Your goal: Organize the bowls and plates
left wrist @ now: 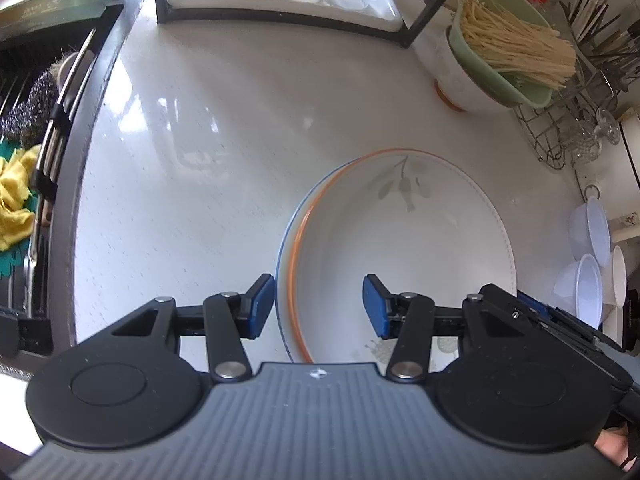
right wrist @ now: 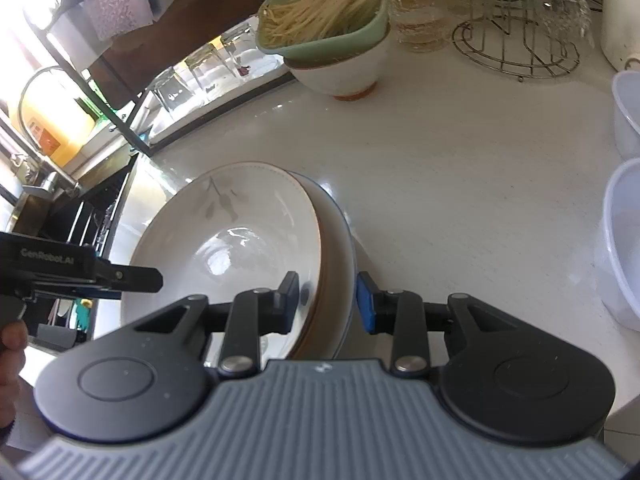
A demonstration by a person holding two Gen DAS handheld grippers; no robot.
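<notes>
**Two stacked plates, two loose-looking holds**

Left wrist view: the left gripper (left wrist: 319, 306) hangs over the near-left rim of the stacked plates (left wrist: 400, 248) on the white surface (left wrist: 200, 160). Its fingers (left wrist: 262, 306) stand apart, one outside the rim, one over the plate's well, and neither pad visibly presses the china. The orange-rimmed top plate (left wrist: 420, 220) sits off-centre on a blue-rimmed plate (left wrist: 282, 248) beneath. If this side closes late or only on the top rim, the pair could shear apart.

Right wrist view: the right gripper (right wrist: 328, 304) straddles the opposite rim of both plates, fingers (right wrist: 366, 304) narrowly apart. The left pad seems to meet the inside of the top plate; a sliver of gap shows at the outer pad, so I cannot tell whether it is truly clamped. Glazed china is slick; a tilt while lifting could let the lower plate slide out and strike the surface. The noodle-filled green bowl (right wrist: 328, 36) and the translucent plastic bowls (right wrist: 624, 240) stand near enough to be clipped by a wide swing.
</notes>
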